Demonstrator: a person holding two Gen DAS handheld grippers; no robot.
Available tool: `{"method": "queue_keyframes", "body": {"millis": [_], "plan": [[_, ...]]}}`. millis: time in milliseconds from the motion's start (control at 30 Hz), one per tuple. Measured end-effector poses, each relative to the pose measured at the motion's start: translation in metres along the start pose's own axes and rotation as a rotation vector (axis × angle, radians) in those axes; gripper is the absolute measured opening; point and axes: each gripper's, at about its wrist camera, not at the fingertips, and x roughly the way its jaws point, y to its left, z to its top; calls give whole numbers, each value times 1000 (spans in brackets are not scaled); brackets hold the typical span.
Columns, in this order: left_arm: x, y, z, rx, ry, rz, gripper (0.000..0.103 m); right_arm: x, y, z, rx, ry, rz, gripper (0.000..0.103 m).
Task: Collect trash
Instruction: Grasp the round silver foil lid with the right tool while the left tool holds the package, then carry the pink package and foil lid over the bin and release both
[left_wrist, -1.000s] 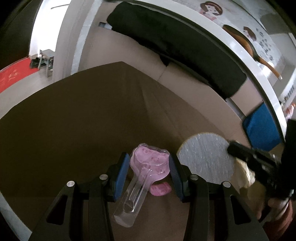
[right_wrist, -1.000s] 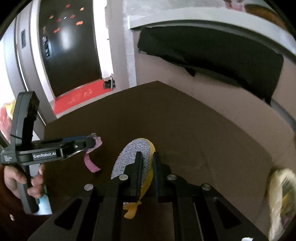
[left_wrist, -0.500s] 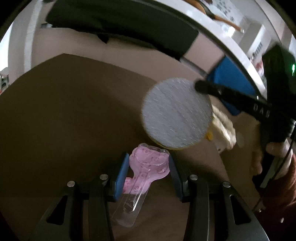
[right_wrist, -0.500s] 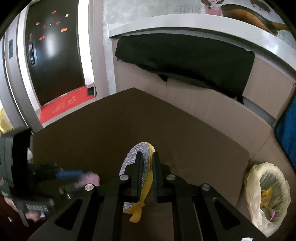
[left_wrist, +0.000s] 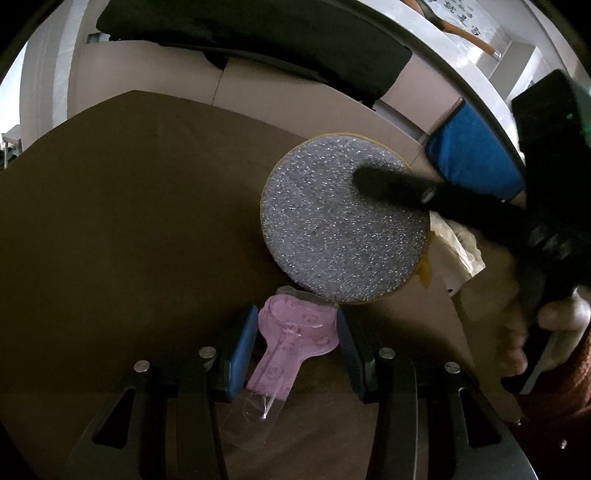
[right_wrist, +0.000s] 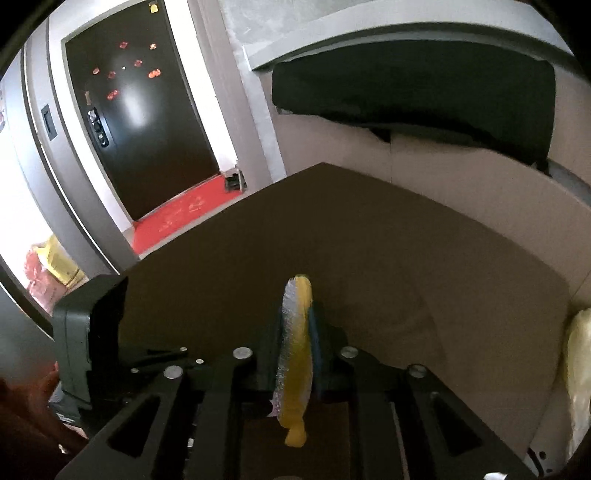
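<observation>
My left gripper (left_wrist: 295, 325) is shut on a pink and clear plastic blister pack (left_wrist: 295, 332), held just above the brown table (left_wrist: 110, 221). A round scouring sponge (left_wrist: 343, 221), silver on one face and yellow on the other, hangs in the air just beyond it. My right gripper (right_wrist: 295, 321) grips that sponge (right_wrist: 295, 332) edge-on between its pads, and its jaws are opening. One of its black fingers (left_wrist: 388, 184) lies across the silver face. A cream trash bag (left_wrist: 458, 243) shows behind the sponge, and again as the bag (right_wrist: 580, 369) at the right edge.
A person's hand (left_wrist: 554, 317) holds the right tool. A blue cushion (left_wrist: 472, 162) and a black cloth (left_wrist: 258, 40) lie past the table's far edge. In the right wrist view there is a dark door (right_wrist: 140, 122), a red mat (right_wrist: 177, 218) and the left tool's body (right_wrist: 88, 332).
The sponge has come closer to the left gripper and higher in its view. In the right wrist view it now stands edge-on. The left gripper swung right with the pink pack still in it.
</observation>
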Motion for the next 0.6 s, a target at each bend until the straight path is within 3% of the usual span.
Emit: {"method": "queue_keyframes", "body": {"millis": [100,200,600], "plan": [[-1,-3,1,2,-7,13,45,15,-3,-7,4,49,-6,15],[-7,-7,4,21,-30,42,45,10,-8,-9,5,20,-33,13],[-48,-103,55,209,-303,133,45,-83,-46,3,45,-216,-171,13]]}}
